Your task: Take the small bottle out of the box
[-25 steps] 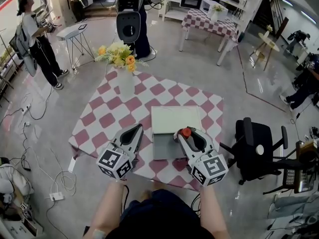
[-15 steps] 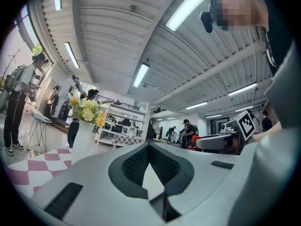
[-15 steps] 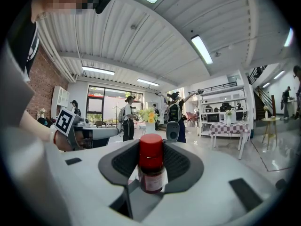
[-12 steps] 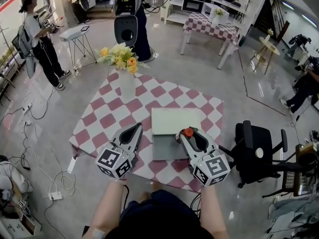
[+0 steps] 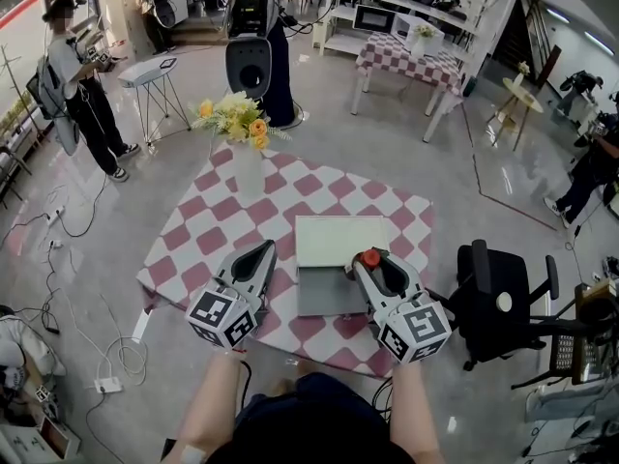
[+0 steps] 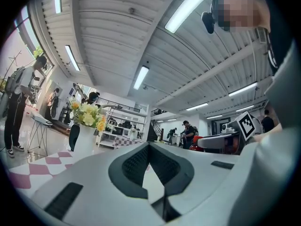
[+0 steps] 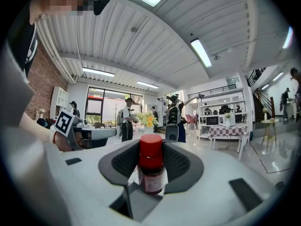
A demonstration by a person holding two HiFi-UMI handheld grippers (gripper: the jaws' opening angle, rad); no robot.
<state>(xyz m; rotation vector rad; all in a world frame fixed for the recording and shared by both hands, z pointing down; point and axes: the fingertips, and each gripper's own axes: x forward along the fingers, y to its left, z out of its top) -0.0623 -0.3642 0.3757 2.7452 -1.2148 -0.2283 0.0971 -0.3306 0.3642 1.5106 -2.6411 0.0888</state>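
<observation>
A small brown bottle with a red cap (image 7: 151, 166) stands upright between the jaws of my right gripper (image 7: 151, 149), which is shut on it. In the head view the bottle's red cap (image 5: 370, 257) and the right gripper (image 5: 372, 261) hover at the right edge of the open white box (image 5: 322, 296), whose lid (image 5: 334, 240) lies flat behind it. My left gripper (image 5: 263, 251) hangs left of the box over the checkered table (image 5: 208, 225). Its jaws meet at the tips (image 6: 149, 147) with nothing between them.
A white vase of yellow flowers (image 5: 242, 143) stands at the table's far left corner. A black office chair (image 5: 498, 298) is close on the right. A person (image 5: 77, 85) stands at the far left, and a black machine (image 5: 253, 51) stands beyond the table.
Only the head view has shifted a little. Both grippers and the bottle keep their places.
</observation>
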